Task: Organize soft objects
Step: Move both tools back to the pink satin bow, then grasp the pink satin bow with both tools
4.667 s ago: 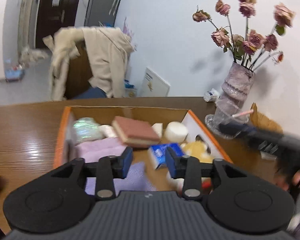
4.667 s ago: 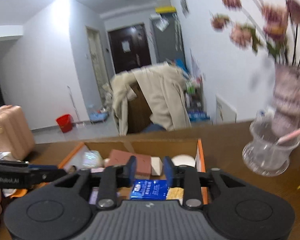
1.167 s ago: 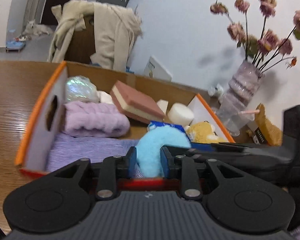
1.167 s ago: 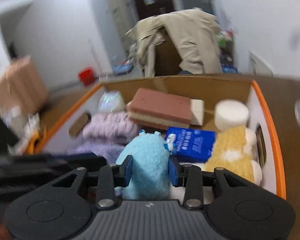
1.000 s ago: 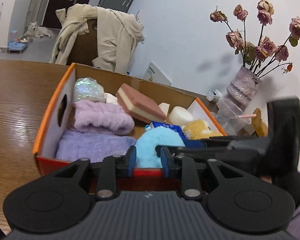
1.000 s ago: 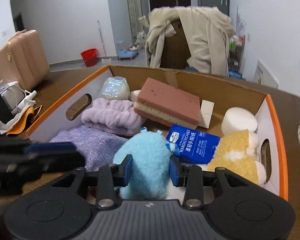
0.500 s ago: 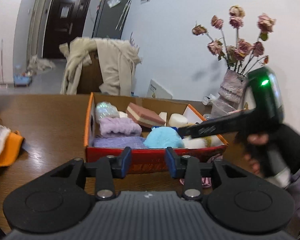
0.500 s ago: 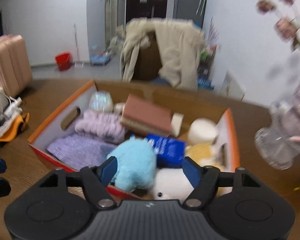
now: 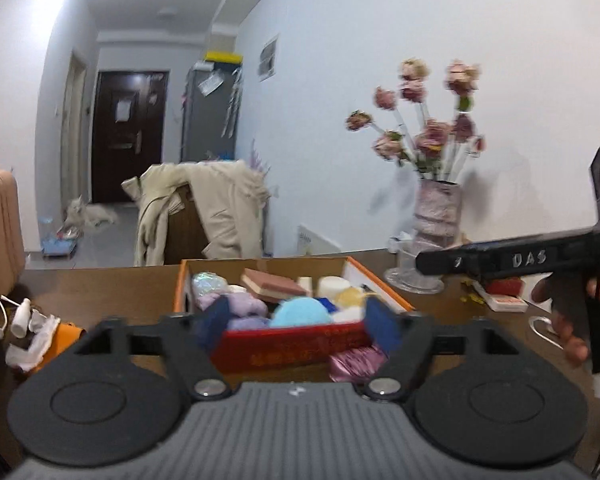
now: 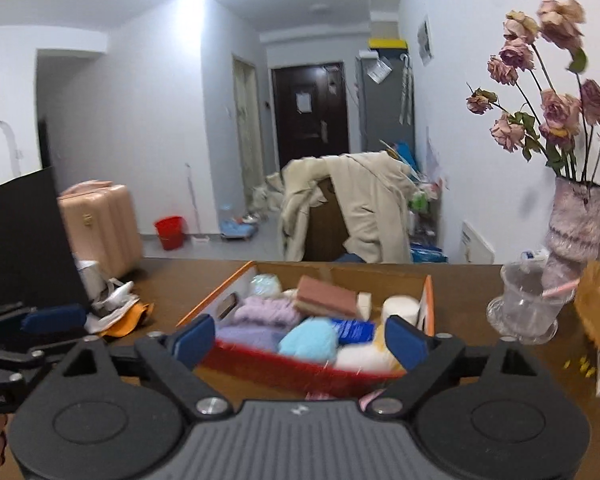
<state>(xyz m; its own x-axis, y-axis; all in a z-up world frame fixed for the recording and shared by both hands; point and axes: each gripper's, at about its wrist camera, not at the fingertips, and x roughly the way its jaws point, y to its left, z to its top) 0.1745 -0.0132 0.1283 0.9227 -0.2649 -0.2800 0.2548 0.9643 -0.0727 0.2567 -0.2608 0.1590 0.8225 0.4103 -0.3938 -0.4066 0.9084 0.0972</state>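
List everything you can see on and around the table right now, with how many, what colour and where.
box: one, orange-rimmed cardboard, red front, centre of brown table.
blue plush: one, light blue, front of box.
purple towels: two, lilac, left side of box.
sponge block: one, pink over cream, back of box.
tissue pack: one, blue, beside the plush.
white roll: one, white, right rear of box.
pink item: one, shiny pink, on table before the box.
vase: one, mauve, dried pink roses, right by the wall.
glass cup: one, clear, beside the vase.
coat: one, beige, over a chair behind the table.
suitcase: one, pink, left on the floor.
bucket: one, red, floor.
left gripper: open, empty.
right gripper: open, empty.
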